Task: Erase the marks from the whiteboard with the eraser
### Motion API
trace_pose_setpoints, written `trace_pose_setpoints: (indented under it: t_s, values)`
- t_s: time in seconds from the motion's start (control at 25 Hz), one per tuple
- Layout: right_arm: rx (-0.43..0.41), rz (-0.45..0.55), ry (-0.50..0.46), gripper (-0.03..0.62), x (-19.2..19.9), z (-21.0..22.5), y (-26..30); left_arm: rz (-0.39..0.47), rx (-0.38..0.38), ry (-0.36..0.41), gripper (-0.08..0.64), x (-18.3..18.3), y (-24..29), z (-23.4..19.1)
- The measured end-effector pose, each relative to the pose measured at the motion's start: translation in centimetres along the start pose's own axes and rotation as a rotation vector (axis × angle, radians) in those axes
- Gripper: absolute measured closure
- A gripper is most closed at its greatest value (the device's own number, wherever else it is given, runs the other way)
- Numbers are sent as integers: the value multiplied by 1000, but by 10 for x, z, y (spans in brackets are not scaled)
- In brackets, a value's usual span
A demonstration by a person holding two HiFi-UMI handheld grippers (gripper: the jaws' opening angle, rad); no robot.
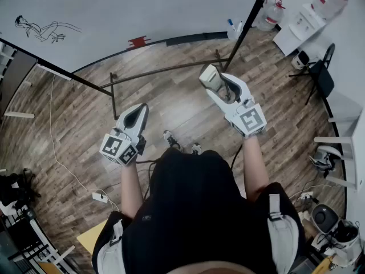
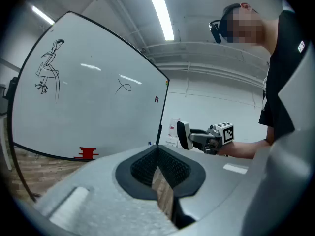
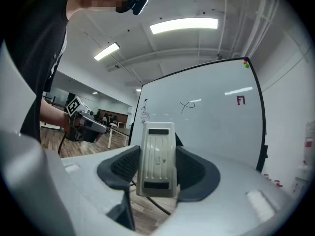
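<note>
Head view: a big whiteboard (image 1: 159, 10) stands in front of the person, on a brown wood floor (image 1: 68, 130). A drawing (image 1: 45, 30) of a figure sits far to the left on the board, near its left edge. A small red thing (image 1: 137, 41) rests on the board's bottom rail. The dark bars (image 1: 165, 70) of the board's stand cross the floor between the board and the grippers.

The right gripper (image 1: 214, 80) grips the eraser (image 1: 209, 76) – its jaws squeeze it from both sides. The eraser is upright in the air, near the board's right edge, not touching the board. In the right gripper view the eraser (image 3: 157, 156) fills the gap between the dark pads, and a small squiggle (image 3: 187, 104) shows on the board behind it.

The left gripper (image 1: 137, 112) is lower and to the left, well apart from the board. Its jaws are pressed close together with nothing in them – only a thin strip of floor shows between.

A white cable (image 1: 54, 147) runs across the floor on the left. On the right, past the board's edge, stand water jugs (image 1: 274, 13) and a dark chair (image 1: 322, 76) by a white wall.
</note>
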State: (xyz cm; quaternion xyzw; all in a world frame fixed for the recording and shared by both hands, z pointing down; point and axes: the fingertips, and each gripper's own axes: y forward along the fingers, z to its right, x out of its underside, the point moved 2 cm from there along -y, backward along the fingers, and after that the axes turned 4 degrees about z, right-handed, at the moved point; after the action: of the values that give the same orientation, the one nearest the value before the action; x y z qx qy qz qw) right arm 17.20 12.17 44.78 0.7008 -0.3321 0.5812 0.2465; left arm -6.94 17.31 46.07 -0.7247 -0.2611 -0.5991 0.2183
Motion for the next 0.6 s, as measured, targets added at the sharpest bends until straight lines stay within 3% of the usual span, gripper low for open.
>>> trace_pose_setpoints:
  t_s: [0.6]
  values:
    - [-9, -27, -10, 360, -10, 5, -37, -3, -3, 23, 549, 1, 1, 38]
